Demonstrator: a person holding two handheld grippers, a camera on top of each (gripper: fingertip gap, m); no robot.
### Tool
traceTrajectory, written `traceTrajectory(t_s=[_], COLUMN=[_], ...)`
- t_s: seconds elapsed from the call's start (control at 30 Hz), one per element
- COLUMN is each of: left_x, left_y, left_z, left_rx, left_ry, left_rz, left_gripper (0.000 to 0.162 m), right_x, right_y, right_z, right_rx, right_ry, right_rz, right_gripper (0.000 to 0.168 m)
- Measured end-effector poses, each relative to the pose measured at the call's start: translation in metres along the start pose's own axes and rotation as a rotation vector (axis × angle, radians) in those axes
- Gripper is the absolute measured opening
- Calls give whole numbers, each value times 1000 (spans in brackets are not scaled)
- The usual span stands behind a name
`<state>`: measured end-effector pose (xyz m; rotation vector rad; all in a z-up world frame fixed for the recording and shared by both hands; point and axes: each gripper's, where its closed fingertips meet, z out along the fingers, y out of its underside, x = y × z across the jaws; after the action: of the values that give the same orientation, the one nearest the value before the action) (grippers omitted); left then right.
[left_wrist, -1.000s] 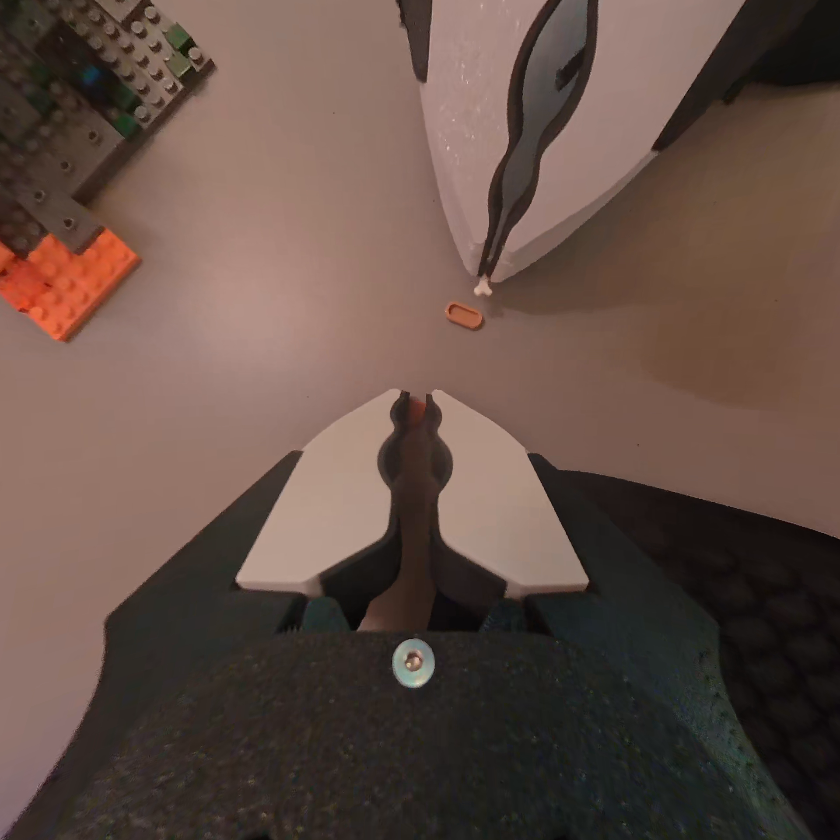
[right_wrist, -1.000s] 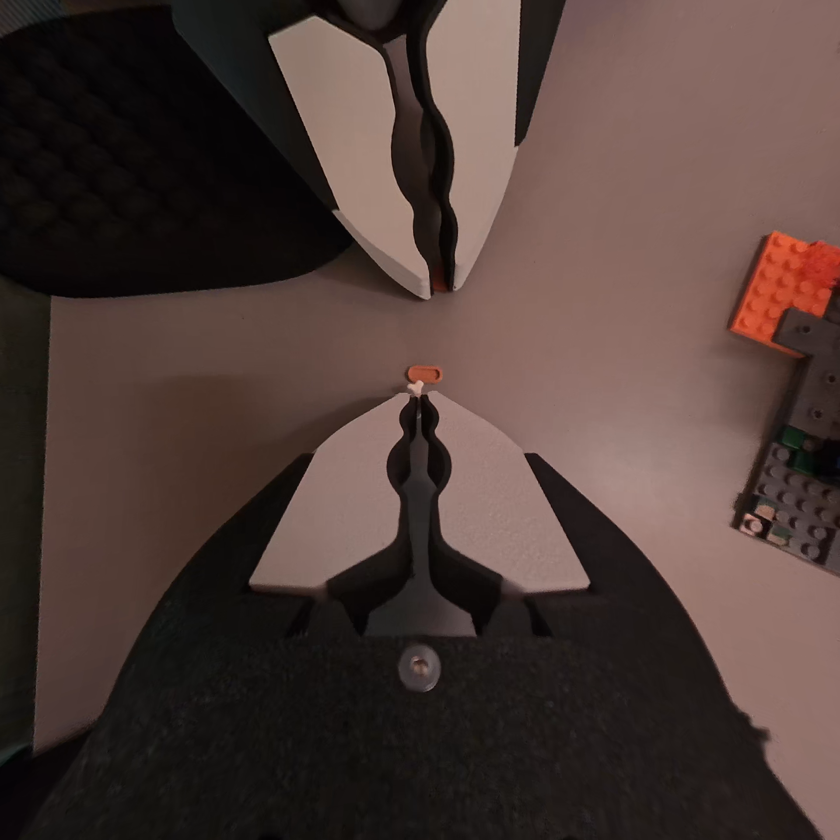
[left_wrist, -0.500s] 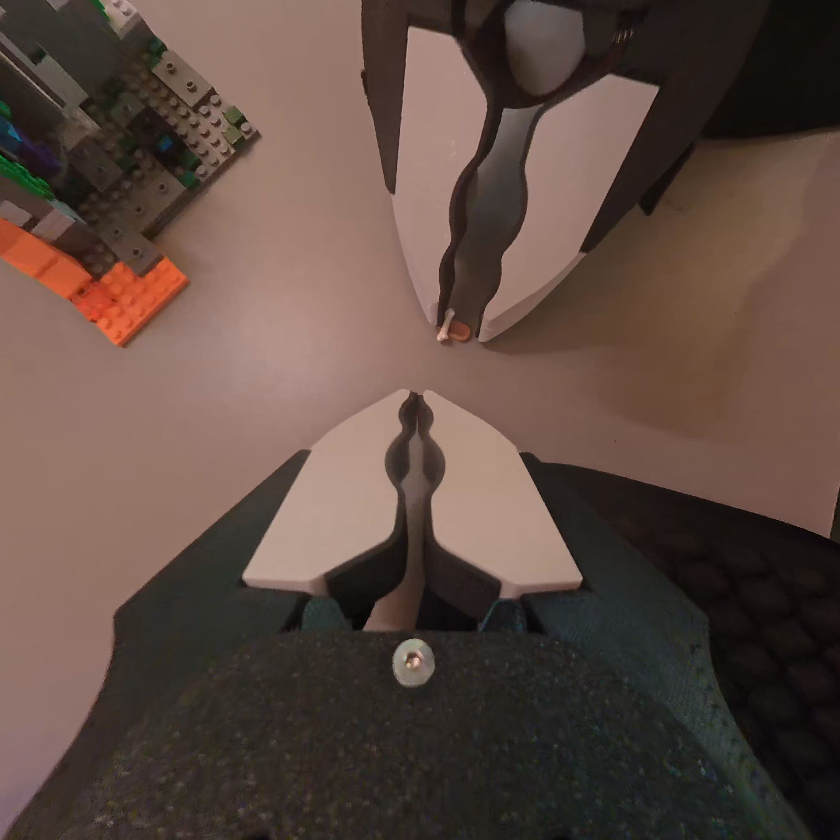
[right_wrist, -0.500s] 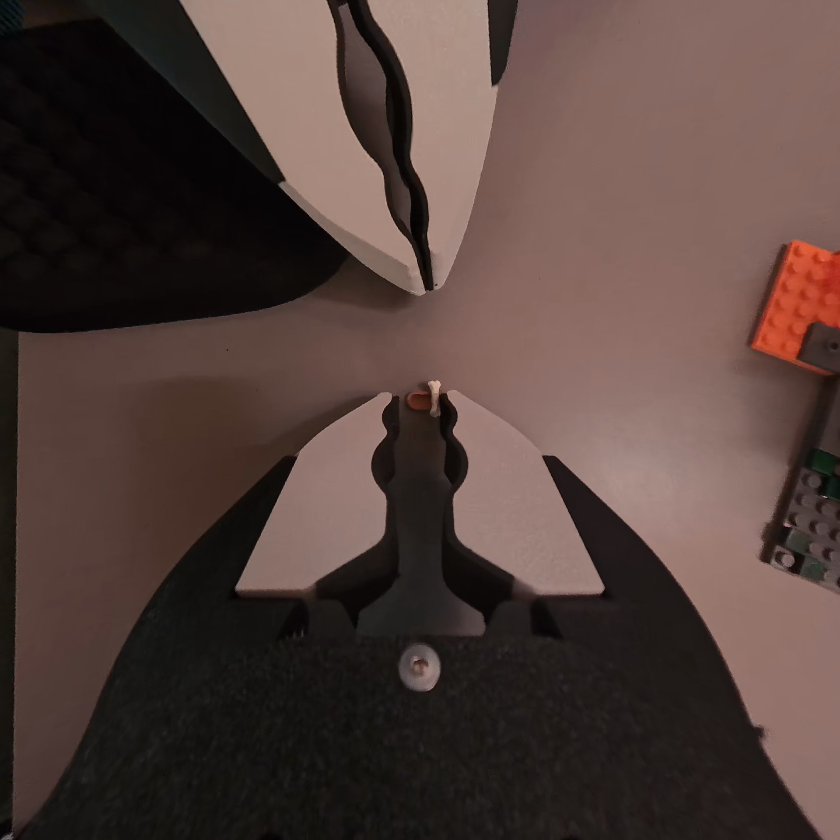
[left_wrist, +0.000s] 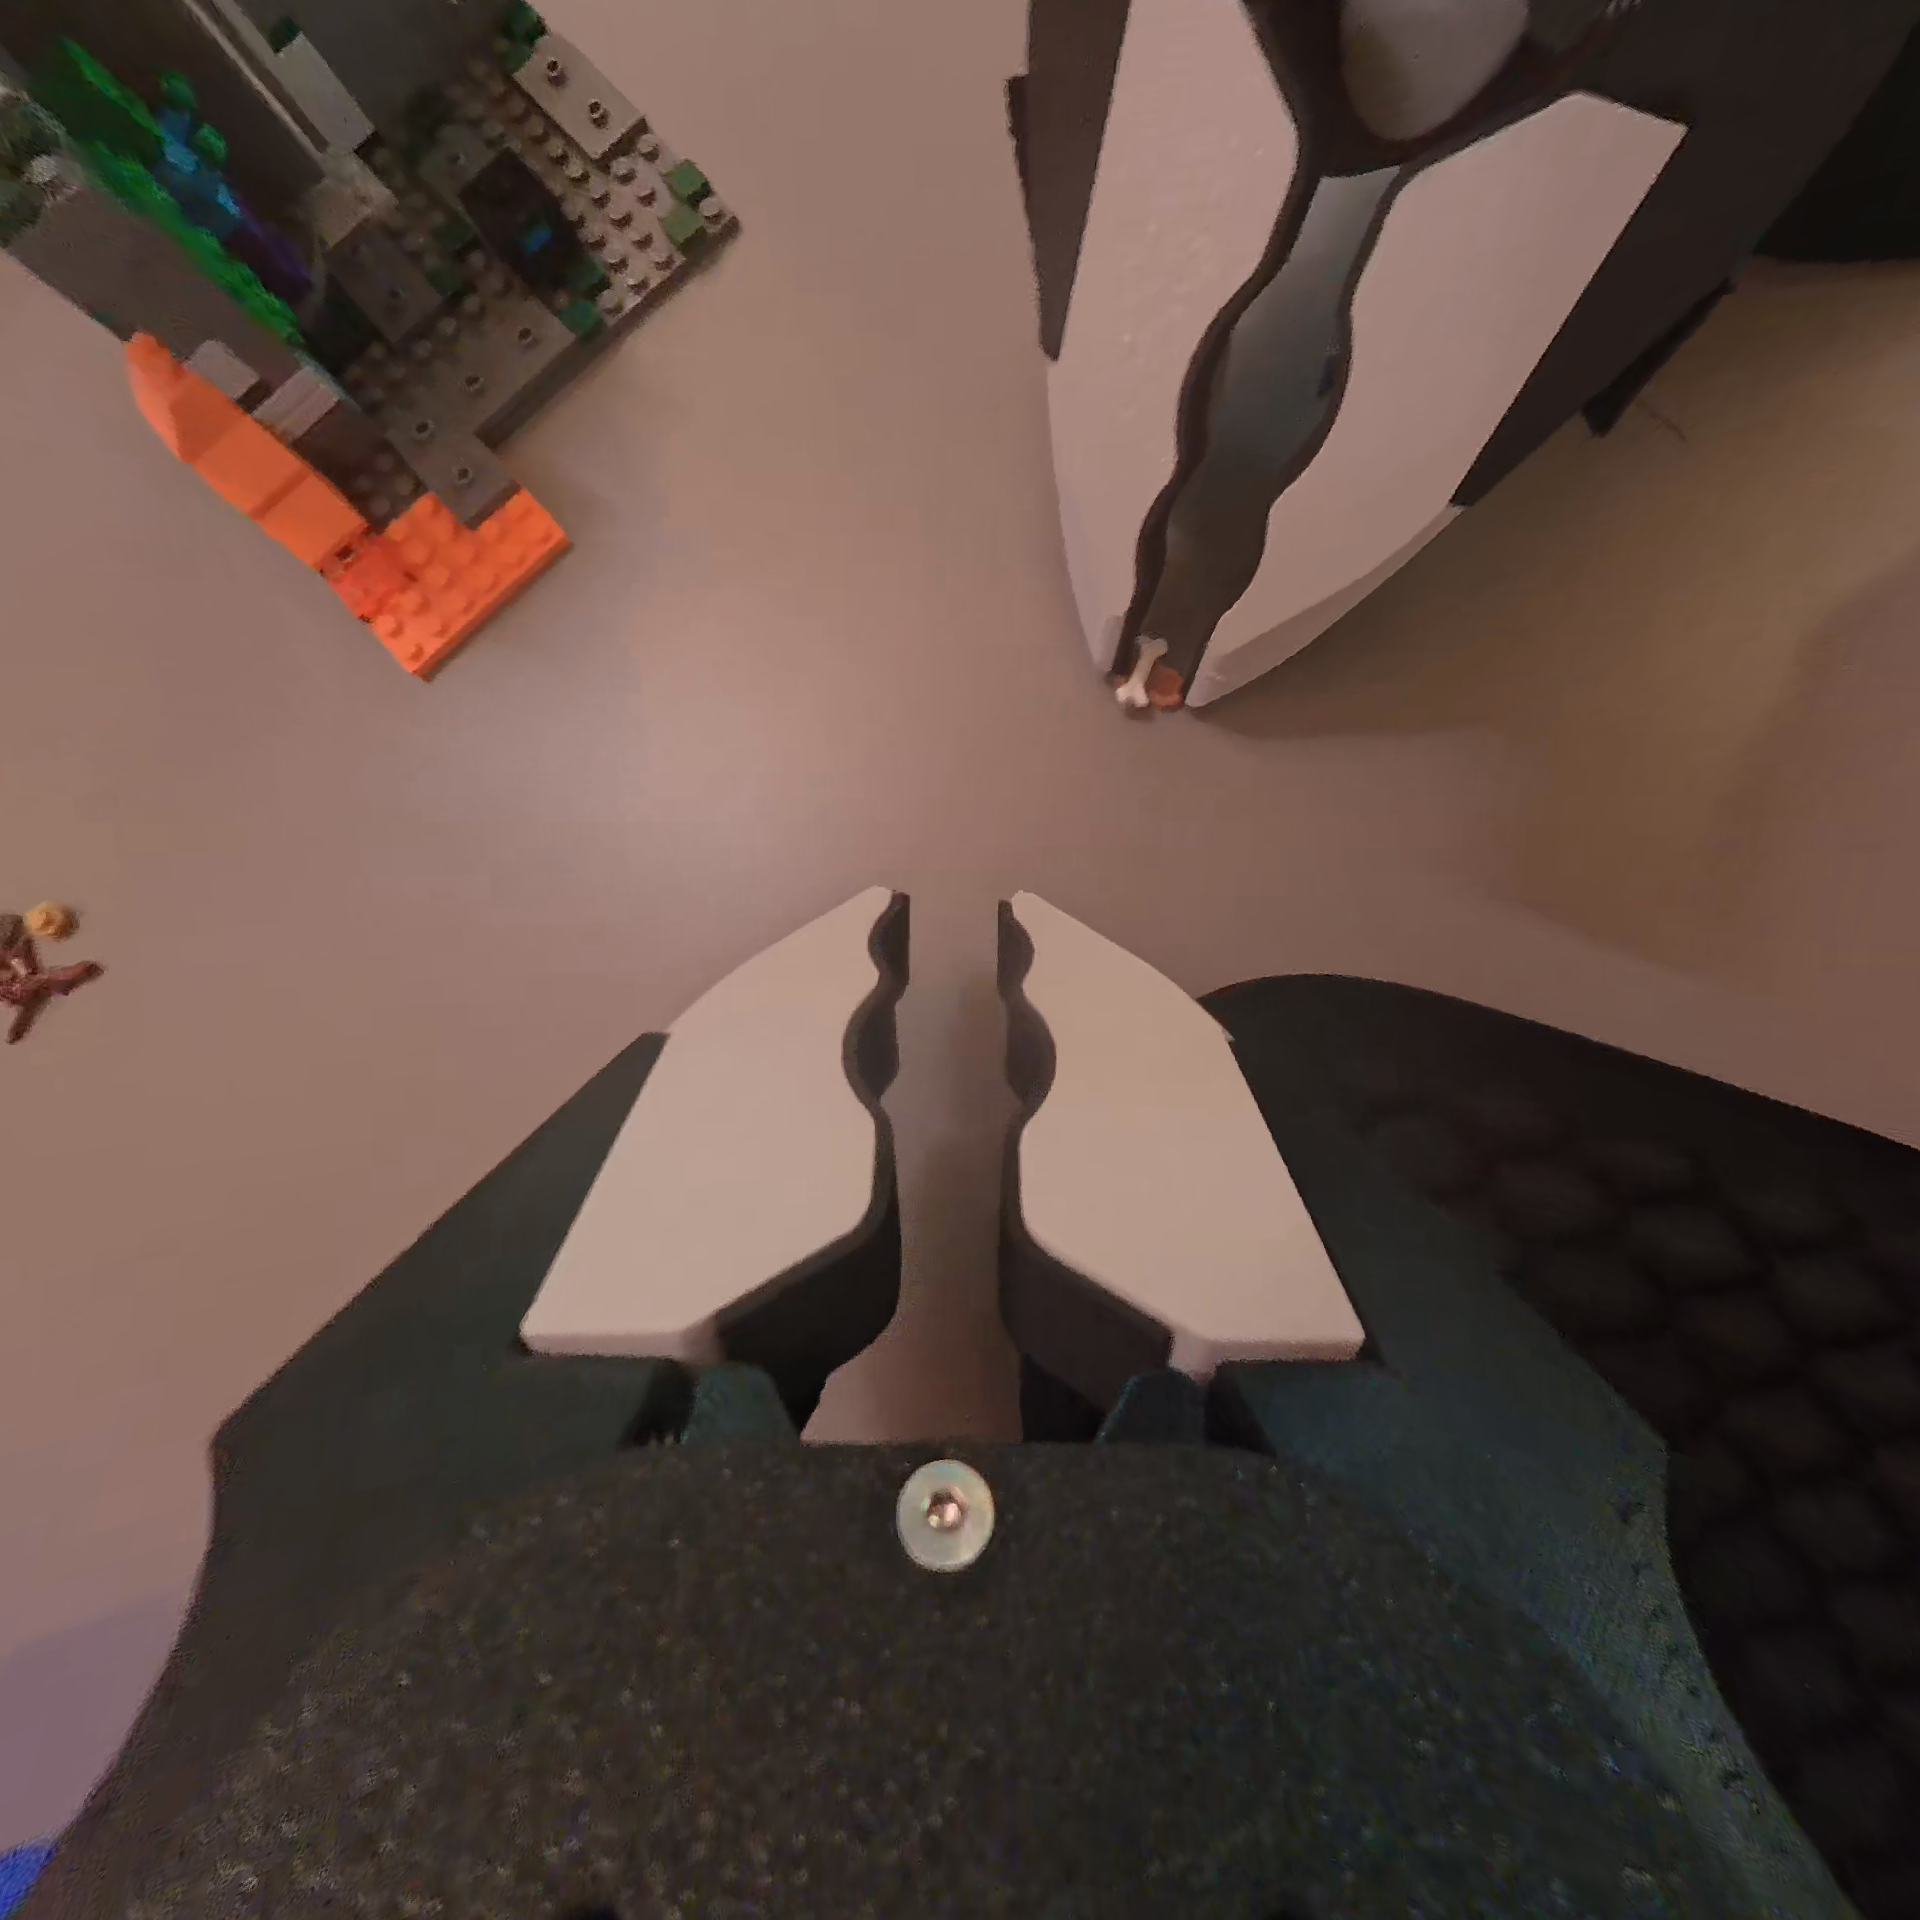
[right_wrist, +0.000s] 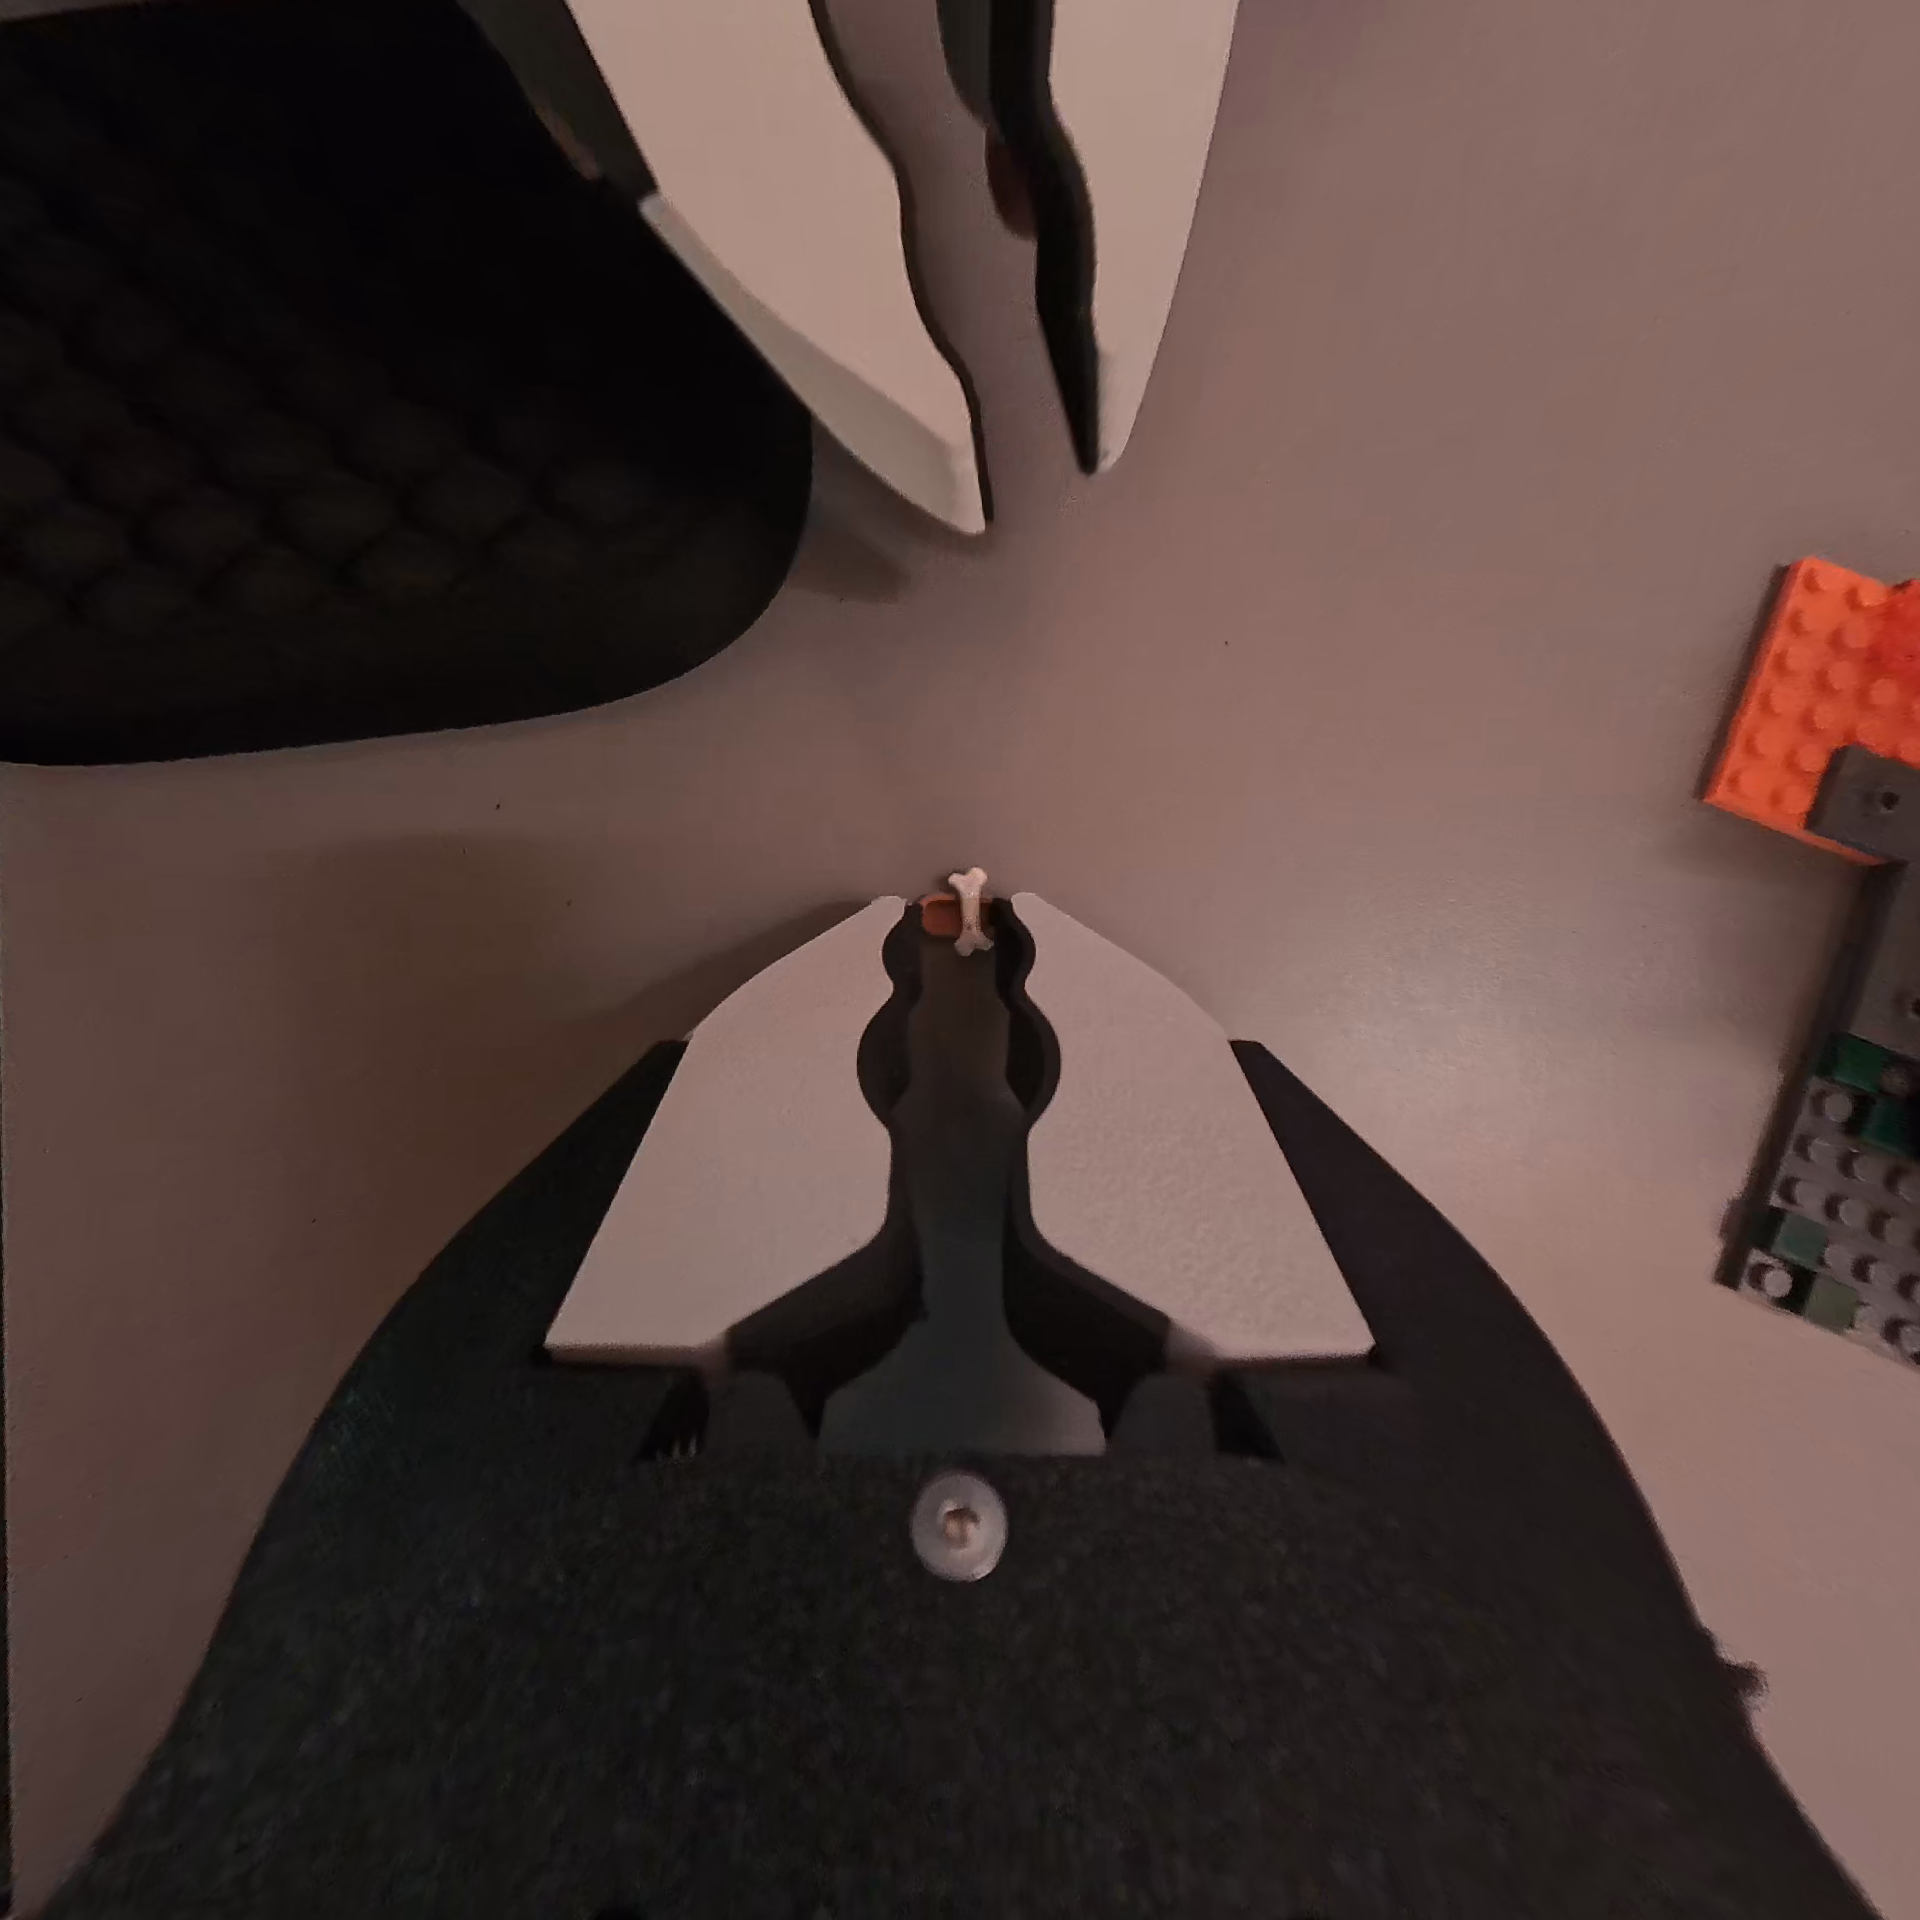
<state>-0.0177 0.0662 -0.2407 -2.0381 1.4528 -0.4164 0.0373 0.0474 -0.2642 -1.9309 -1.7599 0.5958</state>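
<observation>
Bone, tiny and white, with orange piece, pinched in right hand-held gripper; left hand-held gripper gapes empty.

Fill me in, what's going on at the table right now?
A person is working two handheld grippers over a grey table. The right gripper is closed on a tiny white bone piece together with a small orange piece at its fingertips. The left gripper faces it, open and empty. A brick model on grey and orange plates sits off to the side, a small brown figure lies apart, and a black mat lies under the left gripper.
</observation>
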Motion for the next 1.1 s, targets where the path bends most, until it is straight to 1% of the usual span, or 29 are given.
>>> traceTrajectory(t_s=[0.17, 0.27, 0.3, 0.5, 0.6, 0.67, 0.8, 0.87, 0.9, 1.0, 1.1], left_x=[-10, -10, -10, -11, -24, -35, -52, -50, -48, -46, -45], left_y=[11, 21, 24, 37, 45, 54, 70, 77, 76, 75, 73], left_z=[-9, -9, -9, -9, -17, -23, -30, -29, -28, -26, -23], left_rx=[-26, -65, -77, -135, -180, -227, -291, -298, -276, -226, -187], left_ry=[-27, -24, -21, -29, -110, -183, -290, -278, -265, -237, -209], left_rz=[-27, -25, -22, -13, -29, -44, -124, -174, -201, -278, -325], left_gripper=[19, 21, 22, 23, 24, 23, 25, 28, 29, 25, 21], right_x=[3, 12, 15, 40, 40, 34, 21, 18, 17, 17, 18], right_y=[7, 14, 19, 57, 66, 61, 35, 24, 20, 13, 11], right_z=[-9, -24, -30, -72, -82, -78, -52, -38, -32, -18, -12], right_rx=[23, 50, 52, 74, 79, 91, 97, 81, 70, 34, 9], right_ry=[9, 40, 50, 134, 150, 131, 69, 42, 35, 18, 0], right_rz=[19, 53, 68, 182, 196, 179, 100, 60, 41, 3, -3], right_gripper=[12, 5, 3, 3, 3, 3, 3, 3, 3, 3, 4])
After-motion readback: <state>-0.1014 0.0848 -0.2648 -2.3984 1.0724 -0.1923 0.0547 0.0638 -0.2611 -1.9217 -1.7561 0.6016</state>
